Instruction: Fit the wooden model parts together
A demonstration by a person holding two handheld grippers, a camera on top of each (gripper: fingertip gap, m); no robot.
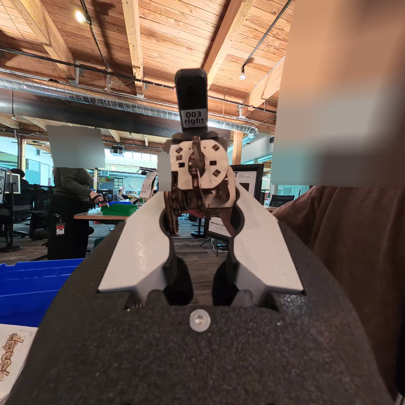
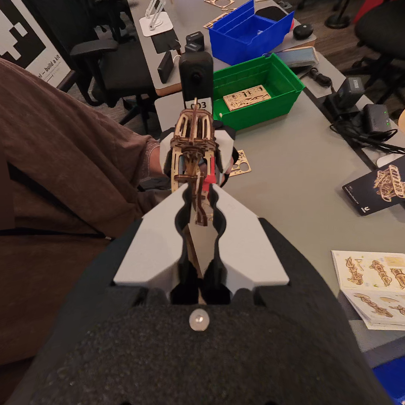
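Your model (image 2: 192, 140) sits at frame centre in the right wrist view, long axis running straight out from the right gripper (image 2: 198, 190), which pinches its near strut. The left gripper (image 1: 200, 197) clamps the far end, so both are closed on it. Spare sheets wait in the green bin (image 2: 291, 96), upper right.

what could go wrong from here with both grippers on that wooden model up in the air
1. The wooden model is thin fretwork held between the left gripper and the right gripper; pulling or twisting them against each other may snap a slat.
2. It hangs in the air above the grey table, so a slipped grip would likely drop it.
3. In the right wrist view the model hides much of the joint, so aligning parts may go partly blind.
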